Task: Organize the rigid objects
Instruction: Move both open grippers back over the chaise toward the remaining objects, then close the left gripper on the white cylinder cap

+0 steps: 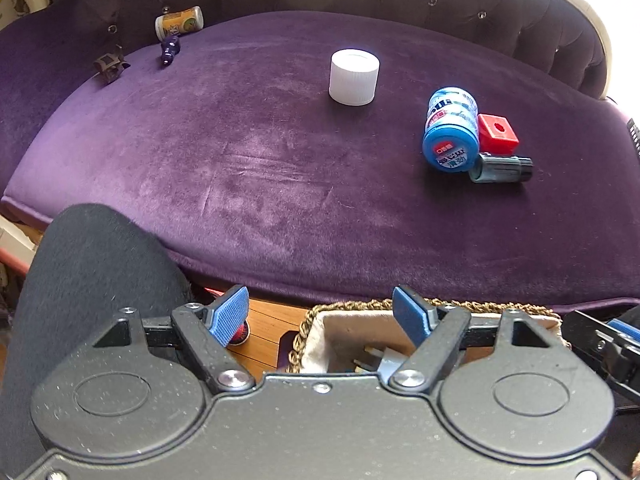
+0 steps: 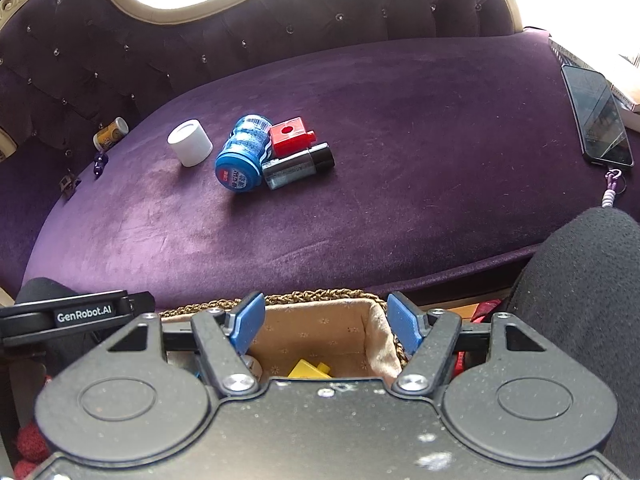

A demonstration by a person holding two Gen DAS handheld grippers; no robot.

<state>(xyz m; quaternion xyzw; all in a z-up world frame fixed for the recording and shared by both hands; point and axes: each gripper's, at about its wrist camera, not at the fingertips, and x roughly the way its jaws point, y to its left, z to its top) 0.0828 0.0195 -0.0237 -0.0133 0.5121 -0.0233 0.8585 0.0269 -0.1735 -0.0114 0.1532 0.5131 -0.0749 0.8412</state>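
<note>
On the purple velvet sofa seat lie a white cap, a blue jar on its side, a red block and a grey-and-black cylinder. The same cluster appears in the right wrist view: white cap, blue jar, red block, cylinder. A woven, cloth-lined basket sits below the seat edge with a yellow piece inside. My left gripper hangs open over the basket's left rim. My right gripper is open above the basket, nothing between its pads.
A yellow-labelled bottle, a small purple figure and a brown clip lie at the seat's far left. A phone with a beaded strap rests at the right end. A person's dark-clad knees flank the basket.
</note>
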